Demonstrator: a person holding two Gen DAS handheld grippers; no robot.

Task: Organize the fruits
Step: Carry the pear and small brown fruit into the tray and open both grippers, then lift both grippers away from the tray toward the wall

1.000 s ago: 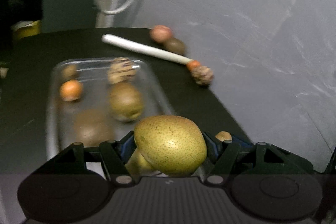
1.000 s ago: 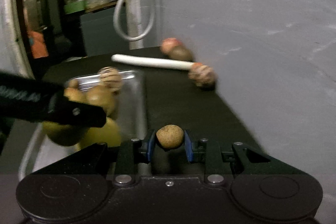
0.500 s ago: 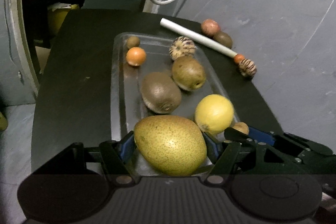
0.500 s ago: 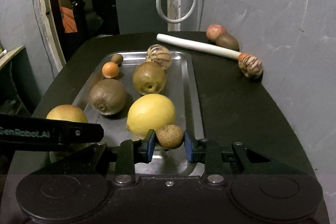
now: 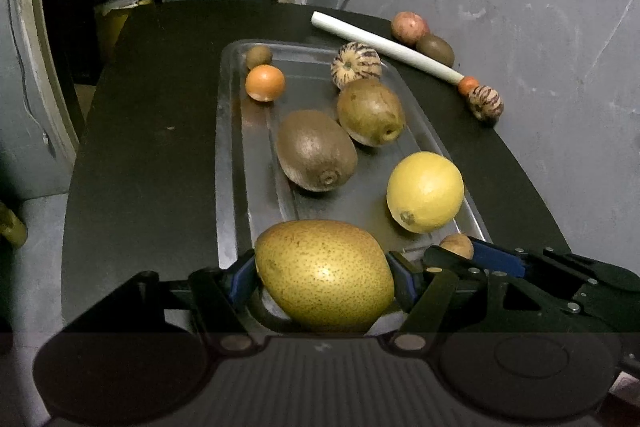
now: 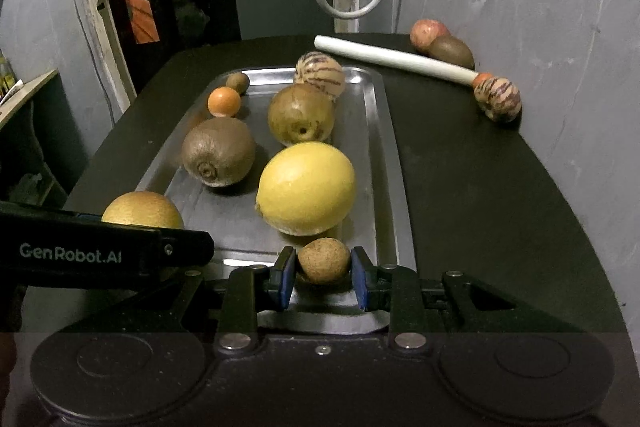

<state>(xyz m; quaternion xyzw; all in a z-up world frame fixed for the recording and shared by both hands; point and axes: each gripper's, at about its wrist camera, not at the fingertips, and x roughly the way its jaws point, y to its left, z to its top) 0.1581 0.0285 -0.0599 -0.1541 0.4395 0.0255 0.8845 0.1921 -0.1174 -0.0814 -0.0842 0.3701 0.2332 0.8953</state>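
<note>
My left gripper [image 5: 323,277] is shut on a large speckled yellow-green pear [image 5: 324,273] over the near end of the metal tray [image 5: 228,147]. My right gripper [image 6: 323,279] holds a small brown round fruit [image 6: 323,261] between its pads at the tray's [image 6: 390,163] near right end; a thin gap shows on each side. On the tray lie a lemon [image 6: 306,187], a kiwi [image 6: 218,151], a brownish pear [image 6: 301,114], a striped melon-like fruit [image 6: 320,73], a small orange [image 6: 224,101] and a tiny brown fruit [image 6: 237,82].
A white tube [image 6: 394,61] lies on the black table [image 6: 480,187] at the back right. Near it by the grey wall are a reddish fruit [image 6: 426,33], a kiwi [image 6: 452,51], a small orange fruit [image 6: 482,79] and a striped fruit [image 6: 498,99].
Both grippers have pulled back and tilted down over the tray's near end, each still carrying its fruit. The view has steadied from blur. The right pads have opened slightly.
</note>
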